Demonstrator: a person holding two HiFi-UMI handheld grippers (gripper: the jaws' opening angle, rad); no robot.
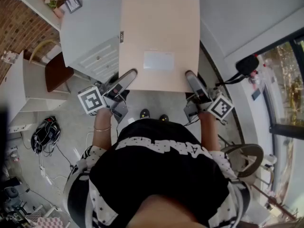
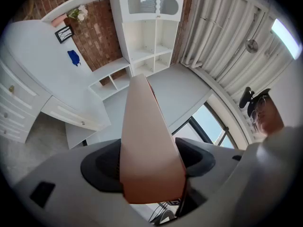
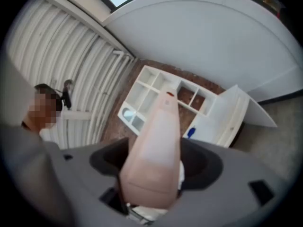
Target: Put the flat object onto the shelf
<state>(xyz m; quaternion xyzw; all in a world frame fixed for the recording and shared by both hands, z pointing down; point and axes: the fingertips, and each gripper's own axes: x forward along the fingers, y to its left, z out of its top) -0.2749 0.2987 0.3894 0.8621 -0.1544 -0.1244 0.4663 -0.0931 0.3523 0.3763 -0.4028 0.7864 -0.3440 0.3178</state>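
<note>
Object: the board (image 1: 159,37), flat and beige, is held in the air over the desk (image 1: 88,30), well short of the shelf (image 2: 147,41).
Left: the left gripper (image 1: 127,77) is spread wide and clamped on the board's near edge.
Right: the right gripper (image 1: 191,79) is clamped the same way at the other near corner.
Slip risk: only one edge is gripped, so the far end could droop or twist free if one hand leads.
Snag risk: the shelf's openings look narrow, so a tilted board could catch on a divider.
</note>
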